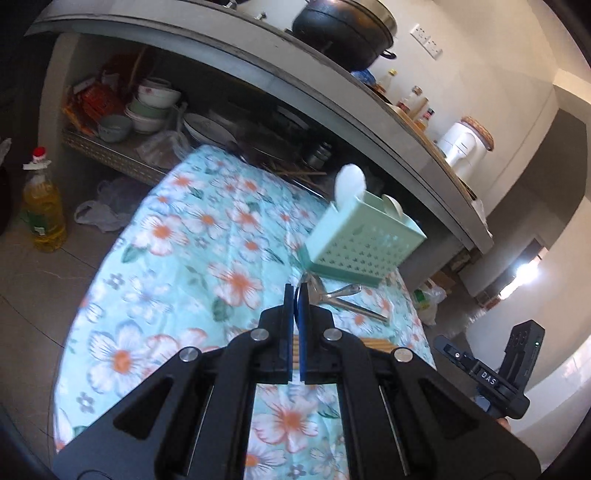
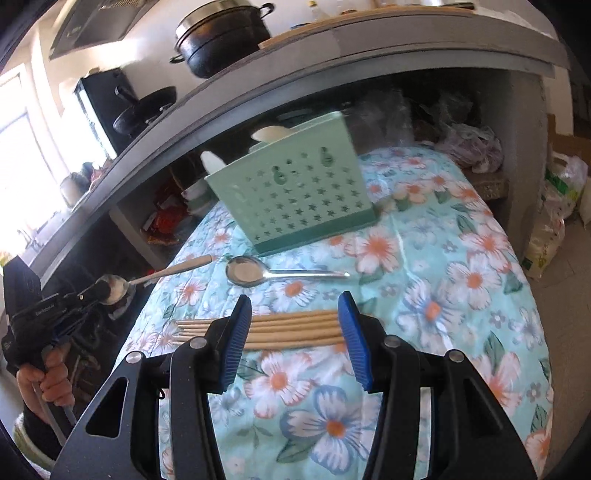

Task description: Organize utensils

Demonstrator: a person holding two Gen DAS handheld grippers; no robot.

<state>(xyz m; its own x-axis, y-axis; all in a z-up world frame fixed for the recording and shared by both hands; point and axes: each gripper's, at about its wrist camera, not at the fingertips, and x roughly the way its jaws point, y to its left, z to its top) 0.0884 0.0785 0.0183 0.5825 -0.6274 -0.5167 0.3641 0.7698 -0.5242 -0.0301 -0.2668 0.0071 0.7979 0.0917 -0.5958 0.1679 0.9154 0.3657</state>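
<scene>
A mint-green perforated utensil holder (image 1: 364, 240) (image 2: 295, 192) stands on the floral tablecloth (image 2: 461, 280) with white spoons (image 1: 349, 181) (image 2: 271, 133) sticking out of it. My left gripper (image 1: 295, 295) (image 2: 92, 291) is shut on the bowl of a metal spoon (image 2: 155, 275), lifted off the table's left edge with the handle pointing toward the holder. A second metal spoon (image 2: 251, 271) lies in front of the holder. Several wooden chopsticks (image 2: 291, 328) lie side by side on the cloth. My right gripper (image 2: 295, 325) hovers open over them, with nothing touching its blue pads (image 2: 236, 332).
A grey counter (image 1: 332, 96) with a black pot (image 1: 343, 33) overhangs the far side of the table. Bowls (image 1: 151, 107) and plates fill the shelf below it. An oil bottle (image 1: 44, 206) stands on the floor at left. Plastic bags (image 2: 554, 206) sit beyond the table's right edge.
</scene>
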